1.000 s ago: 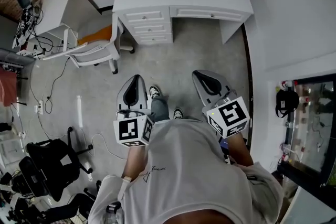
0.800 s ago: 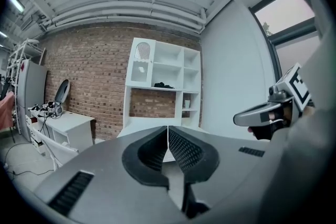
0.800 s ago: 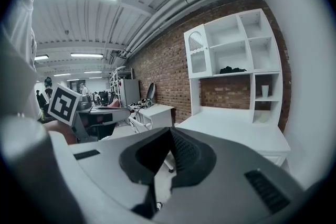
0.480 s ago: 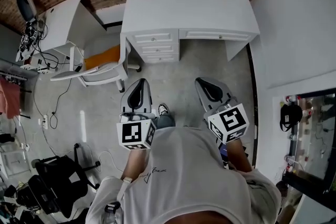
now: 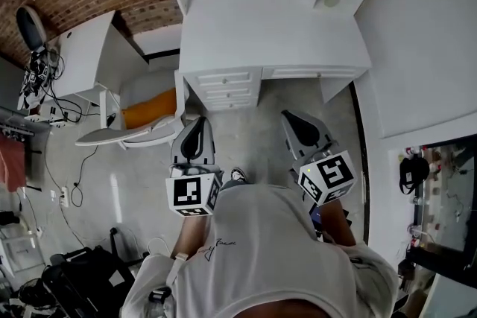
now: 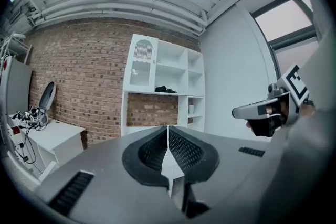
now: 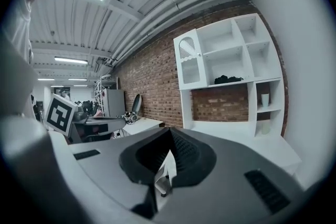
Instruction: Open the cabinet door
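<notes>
A white desk [image 5: 268, 18] carries a white hutch [image 6: 163, 86] against the brick wall. The hutch's upper left compartment has a closed cabinet door [image 6: 140, 63] with an arched slatted top, seen also as the cabinet door [image 7: 190, 64] in the right gripper view. My left gripper [image 5: 196, 123] and right gripper [image 5: 291, 117] are held side by side over the floor, pointing at the desk and well short of it. The left gripper [image 6: 168, 129] is shut with nothing between its pads. The right gripper [image 7: 169, 135] is shut and empty too.
Desk drawers [image 5: 223, 89] face me. A chair with an orange seat [image 5: 149, 114] stands left of the desk, beside a small white table [image 5: 82, 56]. A black office chair [image 5: 82, 279] and cables lie at the lower left. A white wall [image 5: 425, 33] runs along the right.
The desk has come closer in the head view as the person walked toward it. Both grippers travelled forward and slightly up, staying shut.
</notes>
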